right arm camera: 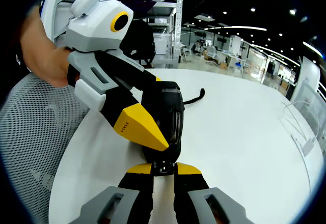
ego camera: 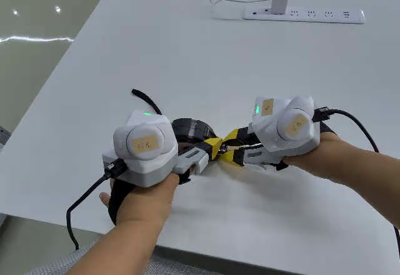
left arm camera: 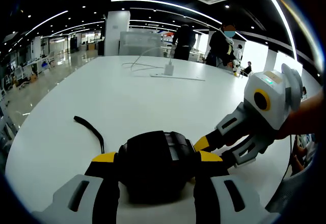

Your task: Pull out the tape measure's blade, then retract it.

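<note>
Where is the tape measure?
Head view, lower centre, on the white table: the tape measure sits between the left gripper's jaws, the right gripper opposite.

**Your two hand-held grippers, matched in white, grey and yellow**

Your left gripper (ego camera: 209, 151) and right gripper (ego camera: 230, 147) each have a rounded white housing (ego camera: 128, 139) with a tan sticker (ego camera: 145, 143), a small green light (ego camera: 147, 114), grey slotted fingers (ego camera: 190, 158) ending in yellow-and-black tips (ego camera: 214, 144), and a black cable (ego camera: 87, 195) at the back.
</note>
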Action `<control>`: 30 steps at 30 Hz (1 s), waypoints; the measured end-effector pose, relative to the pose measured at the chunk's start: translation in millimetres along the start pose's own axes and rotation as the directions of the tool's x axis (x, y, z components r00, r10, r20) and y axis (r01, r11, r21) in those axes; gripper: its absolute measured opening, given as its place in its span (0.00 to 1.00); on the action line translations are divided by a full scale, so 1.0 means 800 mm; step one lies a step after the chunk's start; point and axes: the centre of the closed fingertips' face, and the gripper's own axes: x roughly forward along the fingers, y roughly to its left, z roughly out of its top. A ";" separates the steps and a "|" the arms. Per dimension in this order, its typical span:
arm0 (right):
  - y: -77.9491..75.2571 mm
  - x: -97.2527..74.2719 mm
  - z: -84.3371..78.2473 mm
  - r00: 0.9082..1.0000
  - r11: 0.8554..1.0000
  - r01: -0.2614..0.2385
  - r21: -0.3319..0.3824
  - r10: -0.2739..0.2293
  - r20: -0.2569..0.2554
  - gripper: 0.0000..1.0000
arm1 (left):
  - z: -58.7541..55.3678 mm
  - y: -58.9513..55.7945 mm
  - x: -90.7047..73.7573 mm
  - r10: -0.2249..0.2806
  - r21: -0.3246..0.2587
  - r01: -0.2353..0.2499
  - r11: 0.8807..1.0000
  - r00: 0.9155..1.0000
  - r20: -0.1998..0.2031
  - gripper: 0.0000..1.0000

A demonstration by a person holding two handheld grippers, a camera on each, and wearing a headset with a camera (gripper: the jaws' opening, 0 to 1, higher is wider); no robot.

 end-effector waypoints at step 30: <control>-0.001 -0.049 -0.007 0.992 0.986 0.116 0.122 -0.121 0.031 0.29 | 0.002 -0.001 0.000 -0.010 -0.001 0.010 1.000 1.000 0.018 0.58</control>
